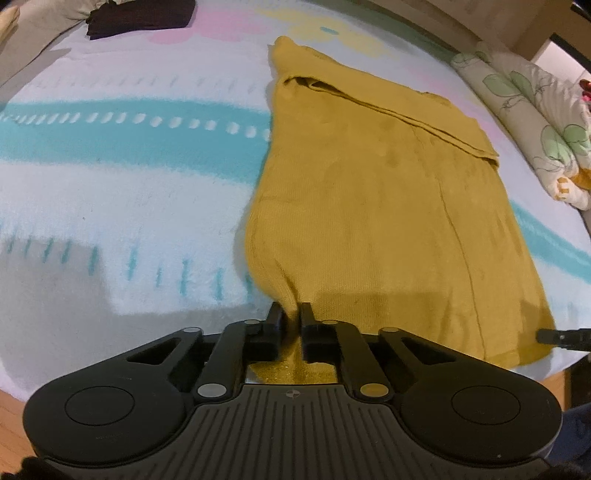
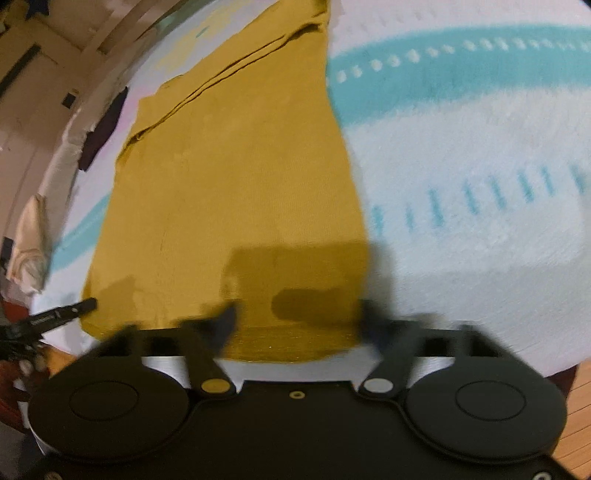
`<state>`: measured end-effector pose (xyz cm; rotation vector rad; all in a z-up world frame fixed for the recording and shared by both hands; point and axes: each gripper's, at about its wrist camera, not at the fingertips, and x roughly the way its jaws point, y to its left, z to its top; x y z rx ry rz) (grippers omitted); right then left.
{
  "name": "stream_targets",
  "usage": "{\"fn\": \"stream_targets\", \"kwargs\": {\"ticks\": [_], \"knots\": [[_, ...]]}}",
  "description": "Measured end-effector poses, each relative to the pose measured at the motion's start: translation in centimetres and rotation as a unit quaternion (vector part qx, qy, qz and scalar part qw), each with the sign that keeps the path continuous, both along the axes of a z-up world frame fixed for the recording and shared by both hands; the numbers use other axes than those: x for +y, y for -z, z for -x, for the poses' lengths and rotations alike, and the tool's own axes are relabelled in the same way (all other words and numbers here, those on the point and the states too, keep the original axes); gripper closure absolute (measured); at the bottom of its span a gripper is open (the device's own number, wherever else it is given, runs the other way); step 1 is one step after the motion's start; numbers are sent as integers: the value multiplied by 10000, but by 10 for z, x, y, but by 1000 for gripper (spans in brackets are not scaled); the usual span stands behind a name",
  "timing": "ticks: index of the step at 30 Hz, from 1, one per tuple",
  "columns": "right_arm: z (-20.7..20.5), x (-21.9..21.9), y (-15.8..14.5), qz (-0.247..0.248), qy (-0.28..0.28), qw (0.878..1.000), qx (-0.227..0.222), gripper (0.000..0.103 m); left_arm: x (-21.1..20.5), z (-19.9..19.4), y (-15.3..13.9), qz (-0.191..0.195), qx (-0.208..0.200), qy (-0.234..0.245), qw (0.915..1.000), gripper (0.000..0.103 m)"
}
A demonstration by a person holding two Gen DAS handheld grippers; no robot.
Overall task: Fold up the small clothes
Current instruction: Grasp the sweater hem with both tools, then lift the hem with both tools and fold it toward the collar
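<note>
A mustard-yellow knit garment (image 1: pixel 388 206) lies flat on the bed, one side folded over along its far edge. My left gripper (image 1: pixel 290 314) is shut on the garment's near left corner, and the cloth bunches up between its fingers. In the right wrist view the same garment (image 2: pixel 229 177) fills the middle. My right gripper (image 2: pixel 299 314) is open, its blurred fingers spread over the garment's near hem. The other gripper's black tip shows at the garment's near corner in each view: the right one in the left wrist view (image 1: pixel 561 336), the left one in the right wrist view (image 2: pixel 62 314).
The bed has a white fleece blanket (image 1: pixel 110 192) with teal stripes. A dark folded garment (image 1: pixel 136 16) lies at the far left. A floral pillow (image 1: pixel 535 122) lies along the right side. Wooden floor (image 2: pixel 576 398) shows past the bed's near edge.
</note>
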<state>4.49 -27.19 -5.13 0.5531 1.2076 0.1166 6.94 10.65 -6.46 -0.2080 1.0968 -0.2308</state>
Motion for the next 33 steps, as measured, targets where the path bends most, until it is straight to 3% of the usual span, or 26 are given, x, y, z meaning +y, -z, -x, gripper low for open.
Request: {"fn": "stream_targets", "kwargs": {"ticks": [4, 10, 16, 25, 33], "knots": [[1, -1, 0, -164, -12, 9998, -128, 85, 5, 2, -6, 84, -200, -114, 9997, 97], [-2, -6, -24, -469, 157, 9936, -1013, 86, 16, 0, -27, 424, -695, -464, 9956, 97], [-7, -9, -37, -610, 393, 9840, -1629, 86, 18, -9, -41, 615, -915, -650, 9918, 97], [-21, -17, -59, -489, 767, 9720, -2165, 86, 7, -37, -72, 725, -1174, -653, 9883, 97], [-80, -27, -94, -282, 887, 9655, -2431, 86, 1, -97, -101, 702, -1339, -628, 9865, 97]]}}
